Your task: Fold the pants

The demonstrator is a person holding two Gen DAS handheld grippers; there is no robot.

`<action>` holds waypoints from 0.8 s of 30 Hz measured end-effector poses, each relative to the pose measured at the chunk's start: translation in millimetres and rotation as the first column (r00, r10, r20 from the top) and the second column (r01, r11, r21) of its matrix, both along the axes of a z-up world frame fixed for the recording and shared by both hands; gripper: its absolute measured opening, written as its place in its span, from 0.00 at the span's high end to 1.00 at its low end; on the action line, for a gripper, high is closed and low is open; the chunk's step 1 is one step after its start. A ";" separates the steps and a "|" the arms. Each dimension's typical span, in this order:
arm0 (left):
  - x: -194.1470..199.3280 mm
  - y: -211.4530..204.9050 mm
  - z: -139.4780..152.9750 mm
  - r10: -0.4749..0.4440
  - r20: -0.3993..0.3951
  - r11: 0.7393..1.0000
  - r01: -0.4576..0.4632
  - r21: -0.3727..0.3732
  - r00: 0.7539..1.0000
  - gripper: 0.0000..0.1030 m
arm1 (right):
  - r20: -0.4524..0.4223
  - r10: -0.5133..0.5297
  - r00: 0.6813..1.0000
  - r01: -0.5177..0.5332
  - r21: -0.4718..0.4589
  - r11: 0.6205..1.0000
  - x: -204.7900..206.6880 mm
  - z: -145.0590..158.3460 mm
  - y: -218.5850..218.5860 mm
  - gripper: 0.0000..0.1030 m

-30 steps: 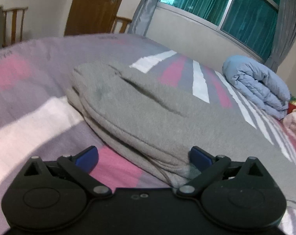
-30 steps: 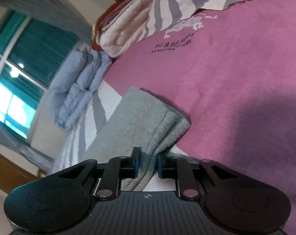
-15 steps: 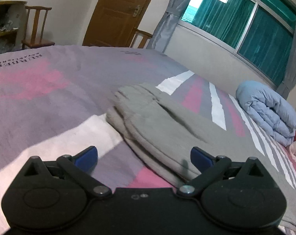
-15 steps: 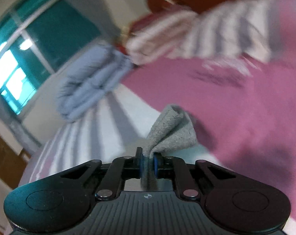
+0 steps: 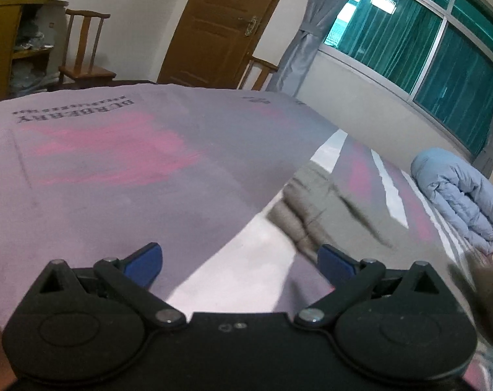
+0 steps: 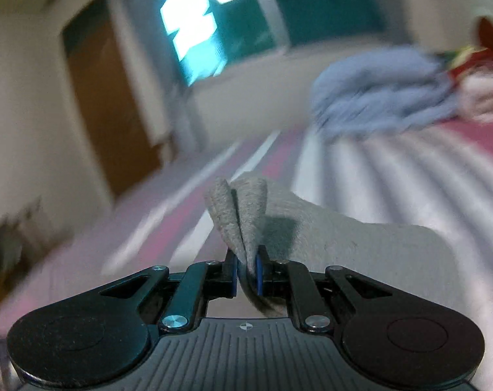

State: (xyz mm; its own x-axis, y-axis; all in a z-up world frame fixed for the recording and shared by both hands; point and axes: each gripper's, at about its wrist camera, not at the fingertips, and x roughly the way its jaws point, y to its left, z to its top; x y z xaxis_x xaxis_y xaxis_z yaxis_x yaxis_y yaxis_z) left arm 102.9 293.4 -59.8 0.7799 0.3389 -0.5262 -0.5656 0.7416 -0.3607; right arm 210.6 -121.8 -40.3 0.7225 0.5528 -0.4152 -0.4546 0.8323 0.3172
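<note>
Pants [image 6: 246, 215] pinched in the right claw [image 6: 246, 272], lifted off the bed [image 6: 409, 169].
Left claw [image 5: 240, 259] hangs with fingers wide apart and bare; ahead and right of it lies the blurred grey cloth, a blue quilt [image 5: 461, 195] farther right.

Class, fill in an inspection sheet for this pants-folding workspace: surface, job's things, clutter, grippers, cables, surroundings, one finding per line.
Surface: bed under a pink, grey and white printed cover.
Job's things: grey pants, partly folded on the cover, one edge lifted; blurred in the left wrist view.
Clutter: rolled light blue duvet near the window side; pink and white bedding beyond it, blurred.
Grippers: left gripper open, holding nothing; right gripper shut on a fold of the pants.
Cables: nothing seen.
Surroundings: brown door, wooden chair, grey curtain, window with teal curtains.
</note>
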 end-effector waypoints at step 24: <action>2.3 -17.8 -5.7 -0.060 -0.023 0.998 0.061 0.035 0.998 0.06 | 0.008 0.251 0.968 -0.238 -0.293 0.926 -44.8 -49.3 76.2 0.77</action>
State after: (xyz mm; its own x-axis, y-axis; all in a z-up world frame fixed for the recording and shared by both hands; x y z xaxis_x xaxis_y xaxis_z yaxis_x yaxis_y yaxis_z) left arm 105.2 275.6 -65.5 0.7879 0.3108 -0.5317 -0.5270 0.7869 -0.3210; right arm 165.7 -45.6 -89.7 0.6016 0.5765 -0.5529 -0.6637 0.7459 0.0556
